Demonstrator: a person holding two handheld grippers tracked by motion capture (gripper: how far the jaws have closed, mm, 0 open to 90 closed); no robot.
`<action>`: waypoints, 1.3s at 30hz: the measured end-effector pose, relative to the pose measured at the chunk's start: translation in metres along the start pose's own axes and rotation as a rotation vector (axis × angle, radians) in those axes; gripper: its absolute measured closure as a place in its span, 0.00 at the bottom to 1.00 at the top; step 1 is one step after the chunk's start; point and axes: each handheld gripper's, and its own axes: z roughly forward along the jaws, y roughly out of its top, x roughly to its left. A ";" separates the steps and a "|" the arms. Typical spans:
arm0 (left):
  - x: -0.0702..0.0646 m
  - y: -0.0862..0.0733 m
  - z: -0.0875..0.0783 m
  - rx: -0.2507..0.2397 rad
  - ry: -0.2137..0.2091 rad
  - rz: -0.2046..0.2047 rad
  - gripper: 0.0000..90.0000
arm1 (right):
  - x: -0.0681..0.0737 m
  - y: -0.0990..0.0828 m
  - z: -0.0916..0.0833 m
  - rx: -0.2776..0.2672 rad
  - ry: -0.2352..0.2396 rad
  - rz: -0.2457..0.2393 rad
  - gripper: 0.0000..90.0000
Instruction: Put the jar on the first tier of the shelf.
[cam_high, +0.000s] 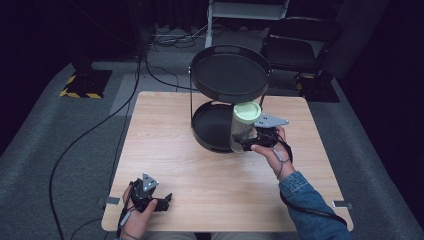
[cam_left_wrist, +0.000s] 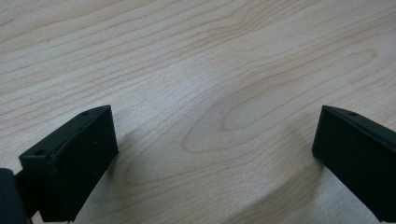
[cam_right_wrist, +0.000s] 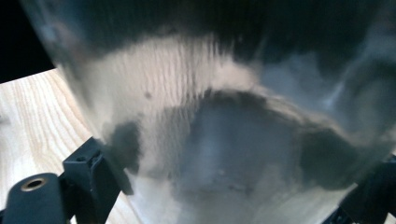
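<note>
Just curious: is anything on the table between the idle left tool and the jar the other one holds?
No, in the high view only bare wood separates the left tool from the jar.

left gripper (cam_high: 162, 201) low, jaws apart; right gripper (cam_high: 248, 145) forward, jaws clamped.

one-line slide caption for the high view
Right gripper holds a clear green-lidded jar beside a black two-tier tray stand.

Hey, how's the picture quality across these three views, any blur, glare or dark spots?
High view: table well lit, surroundings fall into near black. Left gripper view: wood grain sharp, soft shadows under the fingers. Right gripper view: the clear jar sits so close it smears out of focus, distorting the wood and dark shapes seen through it.
</note>
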 end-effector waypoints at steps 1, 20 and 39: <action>0.000 0.000 0.000 0.000 0.000 0.000 0.00 | -0.001 0.001 0.002 0.000 -0.001 0.000 0.13; 0.000 0.000 0.000 0.001 0.001 0.001 0.00 | -0.013 0.012 0.047 -0.025 -0.027 -0.011 0.13; 0.000 0.000 0.000 0.001 0.001 0.000 0.00 | -0.027 0.016 0.097 -0.022 -0.026 0.001 0.13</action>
